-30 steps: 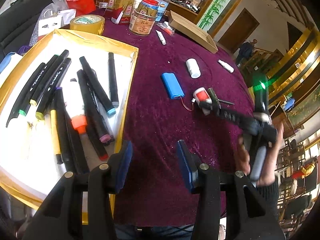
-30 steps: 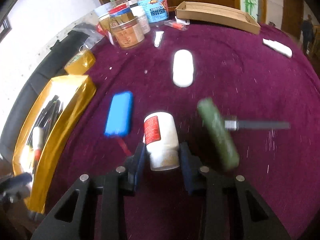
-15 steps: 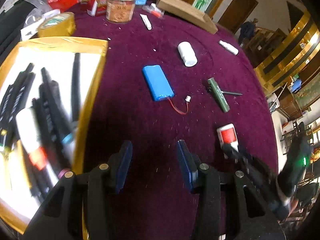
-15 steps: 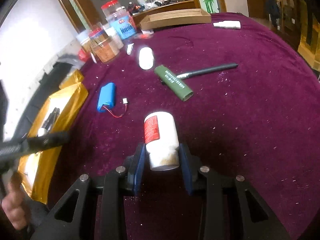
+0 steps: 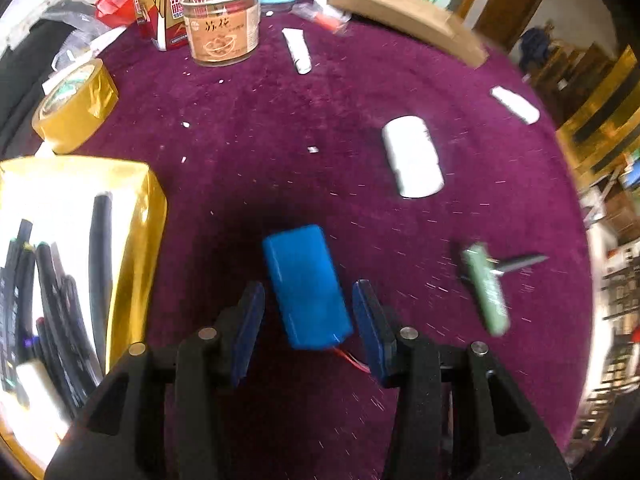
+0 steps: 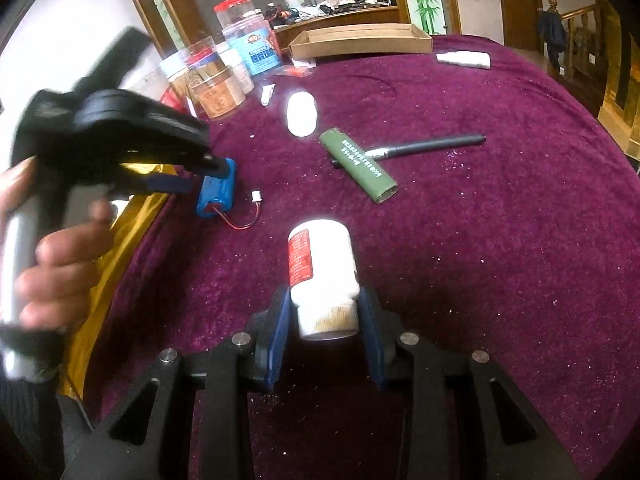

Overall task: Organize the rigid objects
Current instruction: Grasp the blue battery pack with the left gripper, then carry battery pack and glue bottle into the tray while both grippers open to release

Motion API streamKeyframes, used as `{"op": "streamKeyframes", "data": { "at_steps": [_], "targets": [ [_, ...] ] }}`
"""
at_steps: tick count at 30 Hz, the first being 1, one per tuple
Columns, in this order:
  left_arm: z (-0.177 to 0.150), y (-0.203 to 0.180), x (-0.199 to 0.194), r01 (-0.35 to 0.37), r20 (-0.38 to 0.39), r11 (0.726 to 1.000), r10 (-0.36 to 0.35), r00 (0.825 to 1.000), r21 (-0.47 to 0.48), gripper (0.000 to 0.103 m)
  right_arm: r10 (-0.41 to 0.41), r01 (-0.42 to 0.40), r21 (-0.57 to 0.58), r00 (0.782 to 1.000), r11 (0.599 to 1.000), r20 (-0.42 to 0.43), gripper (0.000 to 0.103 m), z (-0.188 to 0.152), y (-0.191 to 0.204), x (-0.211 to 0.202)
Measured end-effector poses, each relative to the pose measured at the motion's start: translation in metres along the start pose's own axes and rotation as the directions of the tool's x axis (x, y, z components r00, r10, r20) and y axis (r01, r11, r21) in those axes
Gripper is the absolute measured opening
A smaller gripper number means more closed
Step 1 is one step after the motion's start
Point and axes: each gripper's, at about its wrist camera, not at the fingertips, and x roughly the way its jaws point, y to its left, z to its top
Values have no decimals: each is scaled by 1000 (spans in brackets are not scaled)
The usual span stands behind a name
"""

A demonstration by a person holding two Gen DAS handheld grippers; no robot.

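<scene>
In the left wrist view, a gold tray [image 5: 136,200] of markers fills the lower left, and a jar [image 5: 222,28] with Chinese characters stands at upper left. At lower centre the left gripper [image 5: 308,316] straddles the blue battery pack [image 5: 306,284], pads apart and not pressing. In the right wrist view's lower centre, the right gripper [image 6: 322,320] clamps a white bottle [image 6: 322,272] with an unreadable red label.
</scene>
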Motion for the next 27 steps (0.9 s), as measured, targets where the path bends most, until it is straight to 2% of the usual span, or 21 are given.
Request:
{"op": "streamKeyframes", "data": {
  "at_steps": [4, 5, 7, 11, 16, 20, 27],
  "targets": [
    [-3, -2, 15, -21, -27, 1000, 21, 999, -5, 45, 3, -3, -4, 1000, 1000, -1, 30, -2, 0, -1],
    [-6, -2, 14, -37, -8, 999, 37, 999, 0, 44, 3, -3, -5, 1000, 1000, -1, 30, -2, 0, -1],
    [-15, -5, 13, -73, 14, 997, 73, 997, 22, 35, 1, -1, -7, 1000, 1000, -1, 30, -1, 0, -1],
    [-35, -10, 6, -117, 38, 991, 115, 993, 62, 34, -7, 7, -13, 1000, 1000, 0, 30, -1, 2, -1],
    [-76, -6, -12, -63, 25, 994, 61, 998, 93, 34, -10, 10, -15, 1000, 1000, 1, 30, -2, 2, 0],
    [-125, -2, -33, 28, -17, 989, -26, 1000, 147, 34, -25, 24, -37, 1000, 999, -6, 31, -1, 7, 2],
    [-135, -2, -35, 20, 79, 983, -34, 996, 181, 34, -55, 55, -65, 998, 996, -1, 30, -3, 12, 2]
  ]
}}
